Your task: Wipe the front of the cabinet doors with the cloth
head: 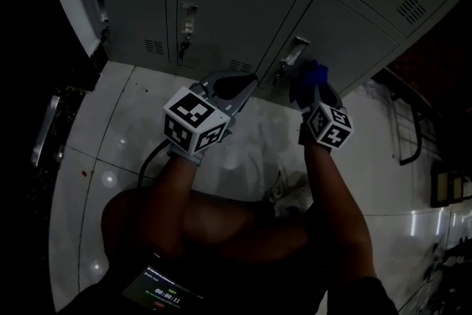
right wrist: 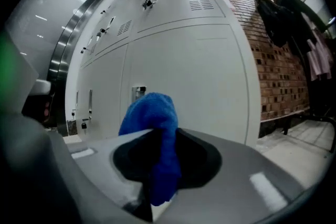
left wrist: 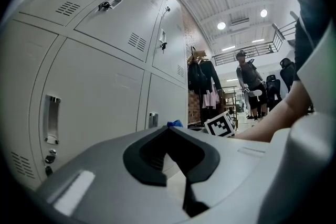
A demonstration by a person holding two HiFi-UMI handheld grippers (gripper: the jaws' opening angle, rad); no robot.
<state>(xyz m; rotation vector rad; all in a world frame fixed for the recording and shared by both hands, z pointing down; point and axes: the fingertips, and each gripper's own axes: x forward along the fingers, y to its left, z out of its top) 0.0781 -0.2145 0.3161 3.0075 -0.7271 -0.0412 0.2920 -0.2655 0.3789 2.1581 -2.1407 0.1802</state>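
Now my right claw [right wrist: 157, 165] is clamped on the blue cloth [right wrist: 149, 113], whose loose end bunches beyond the tips, close to the grey cabinet doors [right wrist: 189, 71]. I cannot confirm contact. My left claw [left wrist: 169, 131] hangs alongside, jaws together on nothing. Soft, light and limp, the cloth should fold under pressure, so a grip near its middle seems best.

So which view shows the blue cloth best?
The right gripper view: the cloth sits large and centred, clamped in the right gripper. The head view shows only a dim blue patch near a cabinet door; the left gripper view catches just a blue tip.
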